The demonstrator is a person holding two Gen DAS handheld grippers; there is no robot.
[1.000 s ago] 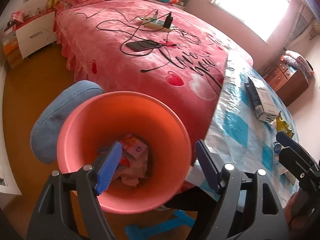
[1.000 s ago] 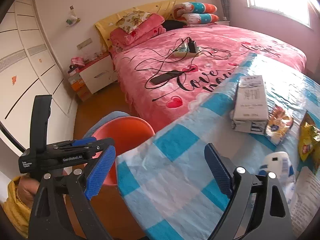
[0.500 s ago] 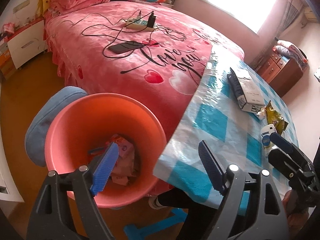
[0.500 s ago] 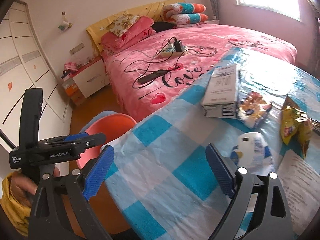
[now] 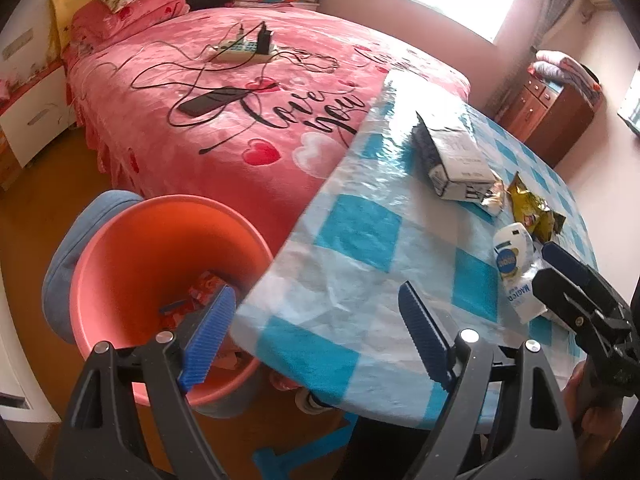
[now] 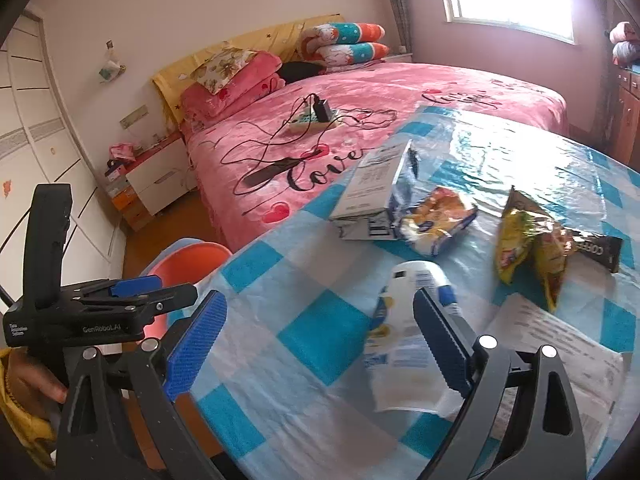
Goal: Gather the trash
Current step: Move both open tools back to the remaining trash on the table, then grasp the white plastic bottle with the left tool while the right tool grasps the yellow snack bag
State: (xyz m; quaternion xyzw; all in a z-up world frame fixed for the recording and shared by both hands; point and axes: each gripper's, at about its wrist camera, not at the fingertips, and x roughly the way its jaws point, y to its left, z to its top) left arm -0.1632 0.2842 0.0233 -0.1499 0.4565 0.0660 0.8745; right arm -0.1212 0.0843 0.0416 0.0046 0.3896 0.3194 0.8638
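While both our tools hang over the near end of the worktop [image 6: 328, 336], we count five loose pieces of trash on its glossy blue-and-white checked plastic cover, plus one printed sheet of paper [image 6: 560, 340] at 4 o'clock in the right wrist view.

One flattened grey-and-white carton [image 6: 368, 188], a boxy cardboard shape, lies at 12 o'clock from our right tool [image 6: 320, 344]. Touching its right end is one crinkled orange-and-white snack bag [image 6: 436, 220]. One crumpled yellow foil wrapper [image 6: 528, 248] sits at 2 o'clock, with one dark, narrow bar wrapper [image 6: 596, 250] just behind it. One soft white pouch [image 6: 404, 336] with blue print and a rounded cap lies closest, partly behind the right tool's right finger.

Off the worktop's left edge, at 9 o'clock, stands one round, smooth, salmon-orange plastic bin [image 5: 160, 280], with red and pink scraps [image 5: 204, 292] in its bottom. One rounded blue cushion [image 5: 76, 256] sits just behind it.

Our left tool [image 5: 316, 340] has just been opening; its ribbed blue pads stand wide apart with nothing between them, one over the bin, one over the worktop's corner. Our right tool is likewise spread wide and grips nothing.

One bed [image 5: 240, 128] with a plush pink cover carries one power strip [image 5: 244, 50], tangled black cables and one dark phone [image 5: 210, 101].
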